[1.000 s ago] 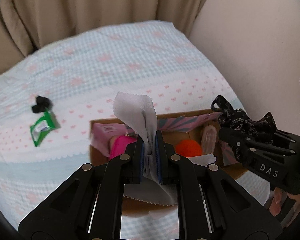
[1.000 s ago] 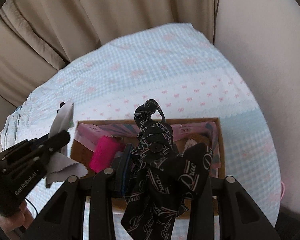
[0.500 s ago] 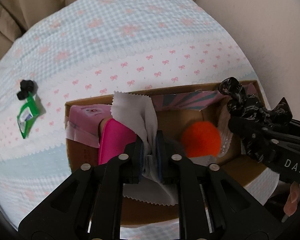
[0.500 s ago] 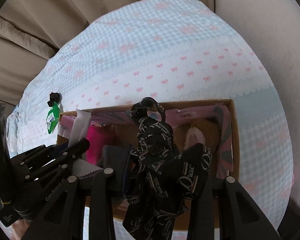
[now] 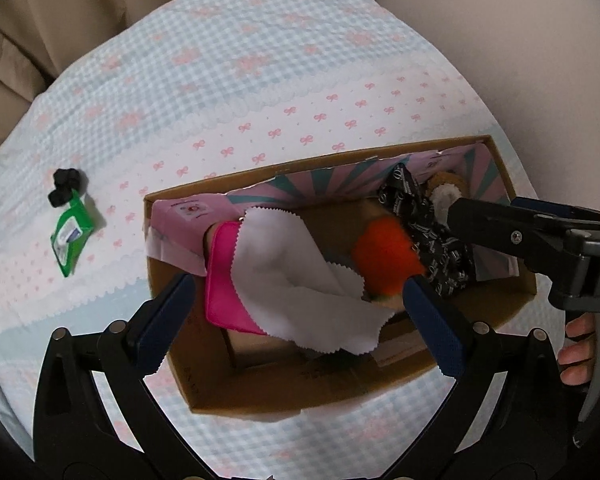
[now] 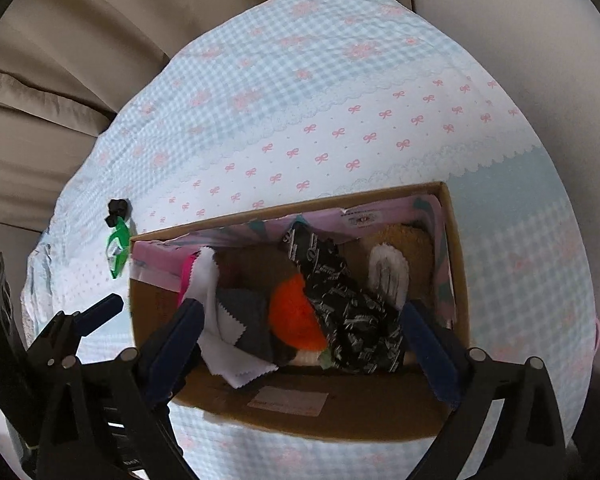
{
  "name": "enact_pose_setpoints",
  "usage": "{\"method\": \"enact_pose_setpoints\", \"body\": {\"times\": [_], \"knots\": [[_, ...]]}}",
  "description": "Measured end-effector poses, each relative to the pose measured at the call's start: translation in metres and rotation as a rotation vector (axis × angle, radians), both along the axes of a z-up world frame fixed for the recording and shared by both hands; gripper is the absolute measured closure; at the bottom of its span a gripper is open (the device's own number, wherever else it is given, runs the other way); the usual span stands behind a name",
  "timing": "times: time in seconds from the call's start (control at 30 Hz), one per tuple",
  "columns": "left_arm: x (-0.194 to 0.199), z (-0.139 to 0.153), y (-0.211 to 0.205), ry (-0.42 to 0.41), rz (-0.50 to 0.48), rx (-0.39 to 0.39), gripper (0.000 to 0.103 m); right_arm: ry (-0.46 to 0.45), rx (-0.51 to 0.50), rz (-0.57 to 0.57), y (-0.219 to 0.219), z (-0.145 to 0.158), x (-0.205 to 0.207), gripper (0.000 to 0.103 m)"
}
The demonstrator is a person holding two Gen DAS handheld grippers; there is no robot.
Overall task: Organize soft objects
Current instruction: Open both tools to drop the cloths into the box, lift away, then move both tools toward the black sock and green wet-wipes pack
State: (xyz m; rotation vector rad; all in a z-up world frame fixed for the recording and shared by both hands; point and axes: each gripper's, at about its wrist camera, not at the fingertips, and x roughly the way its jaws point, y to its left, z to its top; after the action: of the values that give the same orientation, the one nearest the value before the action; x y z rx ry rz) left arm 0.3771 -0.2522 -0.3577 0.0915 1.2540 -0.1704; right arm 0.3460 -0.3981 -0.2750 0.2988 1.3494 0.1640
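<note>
Left wrist: green packet (image 5: 73,243) beside box (image 5: 260,396)

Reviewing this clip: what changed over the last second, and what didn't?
Both grippers let go. The left gripper opened and dropped the white cloth into the cardboard box, over the pink pouch. The right gripper opened and released the black printed scarf, now lying in the box beside the orange plush. The green packet and black scrunchie stayed on the bedspread.
</note>
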Motion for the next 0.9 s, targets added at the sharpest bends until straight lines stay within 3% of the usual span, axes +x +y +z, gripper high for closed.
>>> {"method": "enact_pose_setpoints", "body": {"times": [0.27, 0.5, 0.7, 0.9], "knots": [[-0.023, 0.034, 0.012, -0.033, 0.025, -0.014, 0.0, -0.074, -0.026, 0.002, 0.01, 0.03, -0.018, 0.005], [-0.052, 0.078, 0.035, -0.108, 0.044, -0.027, 0.0, -0.249, -0.034, 0.036, 0.03, 0.086, -0.045, 0.004], [-0.085, 0.122, 0.061, -0.204, 0.069, -0.021, 0.0, -0.396, -0.136, 0.076, 0.062, 0.137, -0.082, 0.004], [-0.126, 0.167, 0.104, -0.288, 0.082, -0.039, 0.0, -0.47, -0.188, 0.079, 0.1, 0.177, -0.124, 0.004]]}}
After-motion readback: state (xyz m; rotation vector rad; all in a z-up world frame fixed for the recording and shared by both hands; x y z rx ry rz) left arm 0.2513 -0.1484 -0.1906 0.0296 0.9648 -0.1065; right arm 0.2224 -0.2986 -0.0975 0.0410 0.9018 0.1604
